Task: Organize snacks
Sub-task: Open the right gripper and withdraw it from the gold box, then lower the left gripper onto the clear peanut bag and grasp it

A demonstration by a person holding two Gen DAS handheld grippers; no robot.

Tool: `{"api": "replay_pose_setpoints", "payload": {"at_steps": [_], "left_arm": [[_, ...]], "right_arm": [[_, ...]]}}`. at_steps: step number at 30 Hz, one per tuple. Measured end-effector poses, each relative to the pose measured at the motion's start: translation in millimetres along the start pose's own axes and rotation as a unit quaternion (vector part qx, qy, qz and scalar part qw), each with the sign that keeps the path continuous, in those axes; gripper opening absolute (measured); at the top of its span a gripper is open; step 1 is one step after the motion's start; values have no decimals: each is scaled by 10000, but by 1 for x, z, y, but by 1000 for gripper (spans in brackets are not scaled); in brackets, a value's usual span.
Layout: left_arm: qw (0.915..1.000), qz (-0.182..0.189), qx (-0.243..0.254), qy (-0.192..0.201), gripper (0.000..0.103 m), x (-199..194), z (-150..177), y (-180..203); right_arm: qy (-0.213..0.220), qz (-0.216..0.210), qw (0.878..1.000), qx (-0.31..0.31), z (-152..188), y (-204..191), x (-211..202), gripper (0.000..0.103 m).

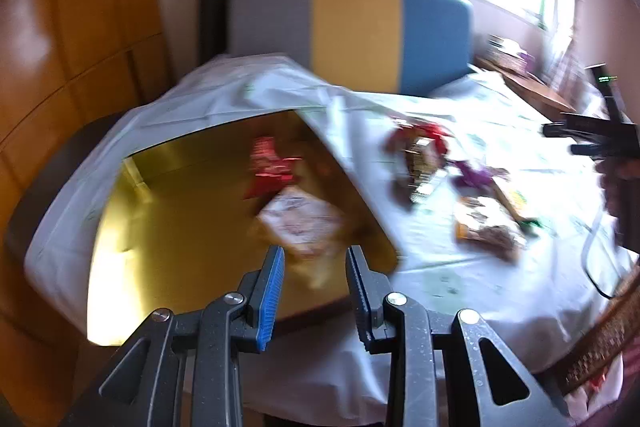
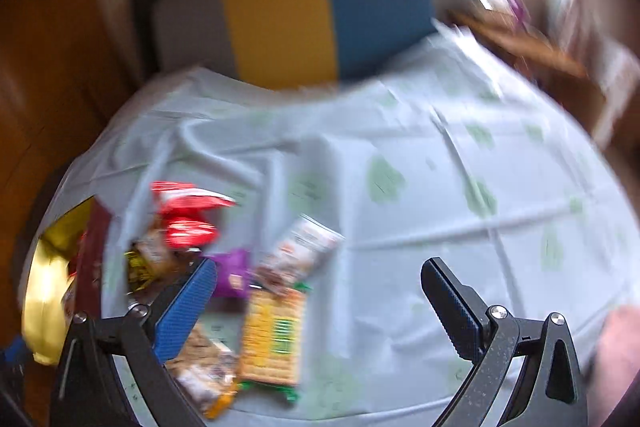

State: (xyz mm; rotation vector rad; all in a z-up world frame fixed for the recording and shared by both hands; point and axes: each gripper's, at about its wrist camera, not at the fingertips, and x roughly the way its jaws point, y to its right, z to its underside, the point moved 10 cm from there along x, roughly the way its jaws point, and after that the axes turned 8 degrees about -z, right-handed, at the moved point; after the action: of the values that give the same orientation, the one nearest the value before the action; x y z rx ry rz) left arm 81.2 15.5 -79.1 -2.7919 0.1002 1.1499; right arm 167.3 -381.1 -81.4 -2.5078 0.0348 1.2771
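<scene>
Snacks: I see loose packets (image 2: 272, 331) heaped mid-counter (image 2: 440, 187); some already in the gold box (image 1: 168, 227).
Left fingers (image 1: 316, 291): narrow gap, nothing visibly pinched.
Right fingers (image 2: 320, 307): spread wide, empty.
Next: probably grab another packet, carry it boxward.

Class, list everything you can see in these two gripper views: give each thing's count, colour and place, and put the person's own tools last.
Gold box: one, gold inside, left on the table.
Packets in box: at least two, red and pale, blurred.
Loose snack packets: several, red, purple, orange-green, pale, on the cloth beside the box.
Tablecloth: one, white with green print, over the table.
Chair: one, grey, yellow, blue, behind the table.
Left gripper: jaws narrow, over the box, nothing clearly pinched.
Right gripper: jaws wide open, empty.
</scene>
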Motion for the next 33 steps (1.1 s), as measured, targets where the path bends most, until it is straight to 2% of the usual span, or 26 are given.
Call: {"api": "replay_pose_setpoints", "payload": {"at_steps": [1, 3, 6, 13, 18, 20, 24, 29, 33], "left_arm": [[9999, 95, 71, -8, 32, -1, -1, 8], [9996, 218, 150, -52, 32, 1, -4, 20], [9988, 389, 252, -159, 32, 5, -5, 41], [9933, 825, 634, -497, 32, 20, -3, 96], [9777, 1626, 489, -1233, 32, 33, 4, 139], [9672, 1989, 479, -1507, 32, 37, 6, 162], [9534, 2340, 477, -1844, 32, 45, 11, 196], [9423, 2486, 456, -2196, 36, 64, 19, 225], [9408, 2357, 243, -2423, 37, 84, 21, 230]], "right_arm": [[-195, 90, 9994, 261, 3, 10, 6, 101], [-130, -38, 9979, 627, 1, 20, 3, 100], [-93, -148, 9963, 841, 1, 24, -1, 100], [-130, -203, 9969, 752, 1, 13, 2, 100], [-92, -306, 9958, 858, 1, 14, -2, 100], [-44, -366, 9952, 902, -1, 14, -5, 100], [25, -480, 9944, 938, -4, 12, -9, 100], [7, -556, 9944, 898, -4, 8, -9, 101], [-4, -613, 9943, 875, -5, 6, -9, 101]]}}
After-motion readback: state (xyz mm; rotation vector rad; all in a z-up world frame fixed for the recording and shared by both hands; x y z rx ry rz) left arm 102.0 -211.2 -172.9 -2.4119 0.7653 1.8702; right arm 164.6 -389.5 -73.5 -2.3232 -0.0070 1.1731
